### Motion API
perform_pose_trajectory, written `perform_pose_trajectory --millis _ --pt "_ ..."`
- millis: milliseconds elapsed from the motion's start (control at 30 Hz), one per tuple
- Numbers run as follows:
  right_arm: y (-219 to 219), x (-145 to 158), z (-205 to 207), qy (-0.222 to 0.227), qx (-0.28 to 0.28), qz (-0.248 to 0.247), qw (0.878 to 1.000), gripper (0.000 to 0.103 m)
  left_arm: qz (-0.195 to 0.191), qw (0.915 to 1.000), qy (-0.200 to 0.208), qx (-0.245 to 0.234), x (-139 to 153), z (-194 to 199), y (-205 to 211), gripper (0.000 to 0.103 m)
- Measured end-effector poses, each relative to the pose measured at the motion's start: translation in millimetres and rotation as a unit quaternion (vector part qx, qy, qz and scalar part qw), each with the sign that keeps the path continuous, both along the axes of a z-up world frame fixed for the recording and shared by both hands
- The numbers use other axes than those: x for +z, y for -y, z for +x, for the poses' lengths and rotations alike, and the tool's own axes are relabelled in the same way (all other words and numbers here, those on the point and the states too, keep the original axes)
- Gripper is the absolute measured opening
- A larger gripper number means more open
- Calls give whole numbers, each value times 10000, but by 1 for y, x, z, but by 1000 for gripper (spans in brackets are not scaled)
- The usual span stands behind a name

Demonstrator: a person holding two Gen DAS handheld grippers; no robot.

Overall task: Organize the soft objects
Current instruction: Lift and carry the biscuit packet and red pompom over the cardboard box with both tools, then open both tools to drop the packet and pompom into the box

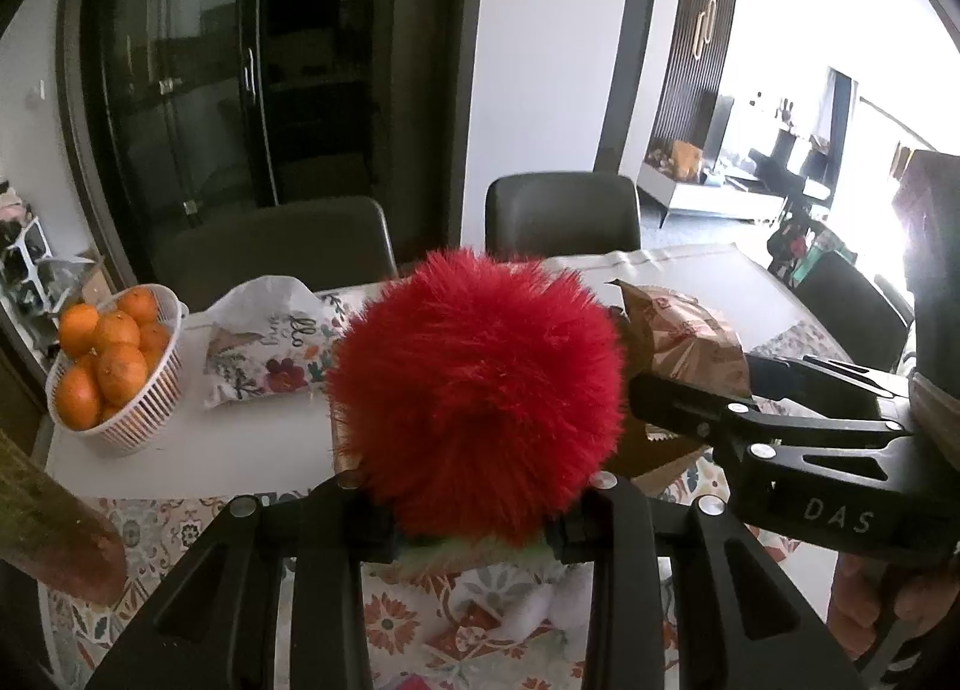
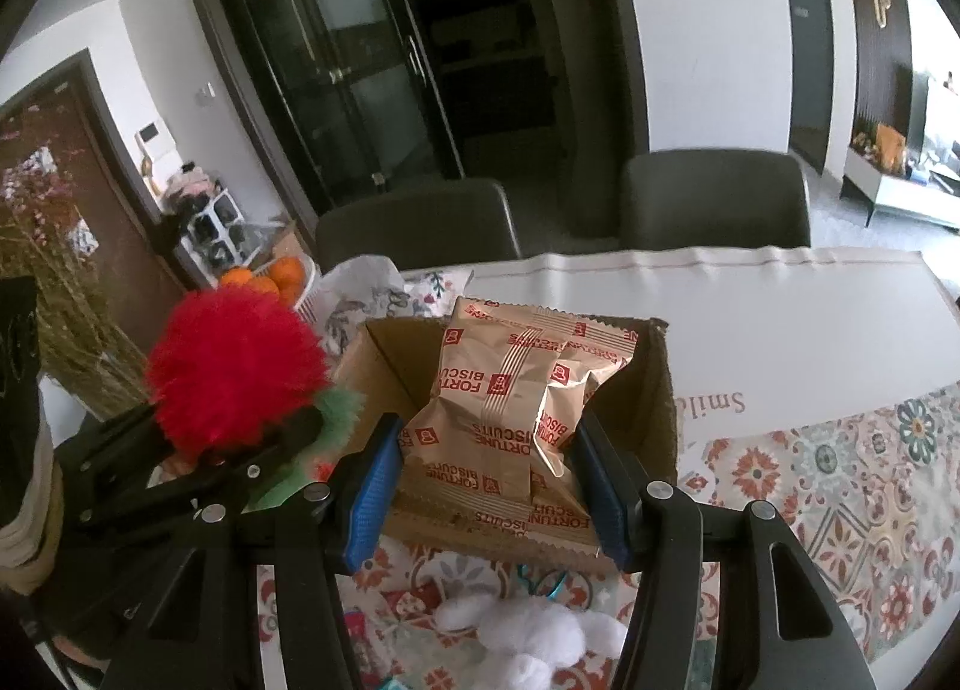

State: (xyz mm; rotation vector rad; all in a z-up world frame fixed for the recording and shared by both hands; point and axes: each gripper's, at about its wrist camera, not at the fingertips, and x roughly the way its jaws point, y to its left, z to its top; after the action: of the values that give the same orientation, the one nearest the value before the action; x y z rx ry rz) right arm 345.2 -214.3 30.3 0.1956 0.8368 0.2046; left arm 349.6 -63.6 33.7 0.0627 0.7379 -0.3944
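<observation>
My left gripper (image 1: 474, 522) is shut on a red fluffy pom-pom toy (image 1: 477, 372) with a green fuzzy base, held above the patterned tablecloth; it also shows in the right wrist view (image 2: 231, 375). My right gripper (image 2: 489, 474) is shut on gold Fortune Biscuits packets (image 2: 501, 396), held in front of an open cardboard box (image 2: 657, 390). In the left wrist view the right gripper (image 1: 780, 426) sits just right of the pom-pom, with the packets (image 1: 684, 339) behind it. A white plush toy (image 2: 528, 639) lies on the cloth below.
A white basket of oranges (image 1: 114, 366) stands at the left. A floral-printed white bag (image 1: 270, 348) lies beside it. Two dark chairs (image 1: 561, 213) stand behind the table. Dried branches (image 2: 72, 318) rise at the left.
</observation>
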Motion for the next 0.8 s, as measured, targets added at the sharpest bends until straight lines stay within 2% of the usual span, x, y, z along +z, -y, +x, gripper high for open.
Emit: perform_pose_trajectory --millis 467,633,800 --pt "7 -36 48 -778 20 146 9969 59 278 9968 -745 -32 -31 53 15 37" --pt "8 -47 54 -961 16 190 9952 60 361 9951 -917 -7 -42 57 16 45" --pt "9 -52 56 -1072 -54 142 9941 69 528 9934 -1007 152 -46 58 12 53"
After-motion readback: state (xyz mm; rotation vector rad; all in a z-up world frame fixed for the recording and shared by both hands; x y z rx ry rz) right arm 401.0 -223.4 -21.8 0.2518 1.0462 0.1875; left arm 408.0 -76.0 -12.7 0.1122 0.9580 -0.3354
